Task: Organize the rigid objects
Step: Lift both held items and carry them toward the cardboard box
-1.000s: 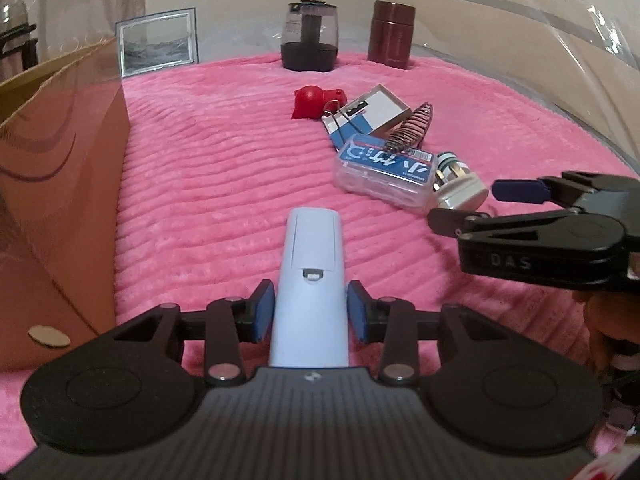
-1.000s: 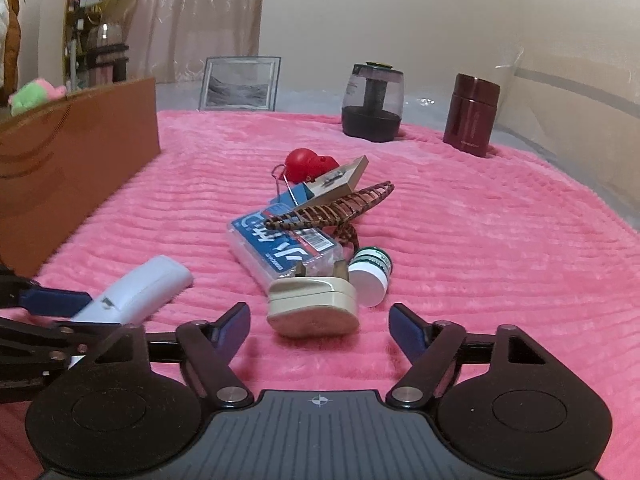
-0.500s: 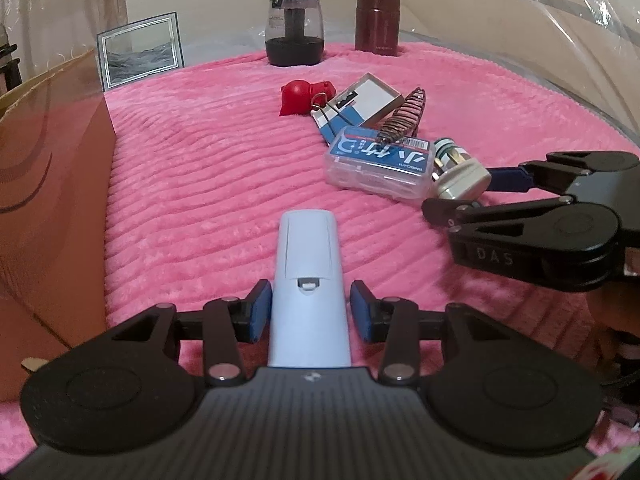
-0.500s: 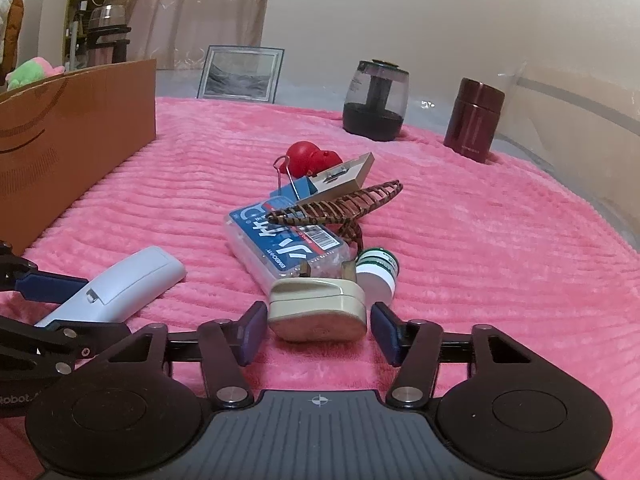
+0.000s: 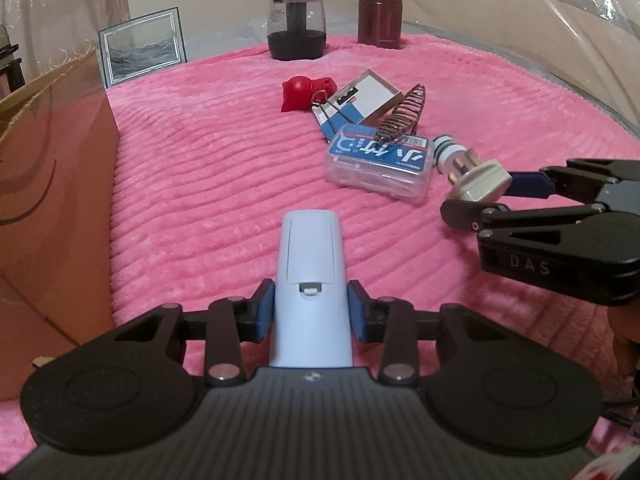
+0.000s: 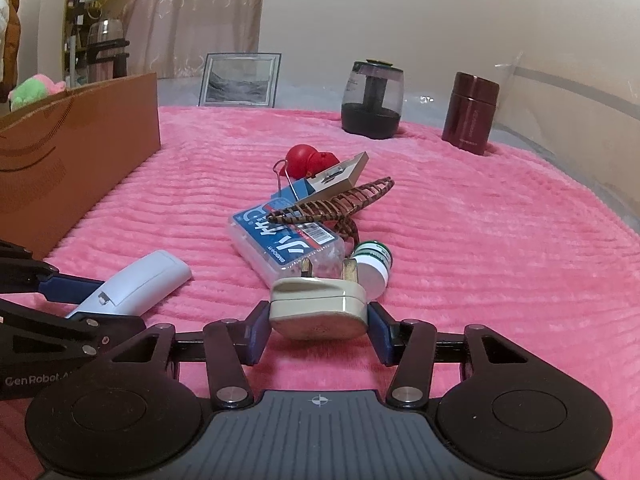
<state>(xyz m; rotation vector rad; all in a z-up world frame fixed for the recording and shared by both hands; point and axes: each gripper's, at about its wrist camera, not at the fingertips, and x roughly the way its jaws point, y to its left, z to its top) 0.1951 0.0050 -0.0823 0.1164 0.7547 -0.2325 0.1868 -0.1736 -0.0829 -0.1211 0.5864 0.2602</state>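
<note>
My left gripper [image 5: 311, 312] is shut on a pale blue-white remote [image 5: 310, 248], whose back faces up and which points away over the pink blanket [image 5: 208, 184]. From the right wrist view the same remote [image 6: 140, 280] shows at the left, between the left gripper's fingers [image 6: 68, 286]. My right gripper [image 6: 318, 330] is shut on a beige plug adapter [image 6: 318, 304], both pads pressing its sides. Its prongs point at a clear plastic box with a blue label [image 6: 288, 244]. In the left wrist view the right gripper [image 5: 480, 198] holds the plug [image 5: 482, 182] at the right.
Beyond the plug lie a small green-and-white bottle [image 6: 374, 264], a brown woven clip [image 6: 332, 204], a small open box [image 5: 368, 96] and a red toy [image 6: 308, 160]. A cardboard box [image 5: 52, 200] stands at the left. A picture frame [image 5: 144, 48], a dark jar [image 5: 298, 24] and a maroon flask [image 5: 380, 14] stand at the far edge.
The right gripper's jaws closed from wide apart onto the plug adapter. The left pads drew in from a small gap to touch the remote's sides.
</note>
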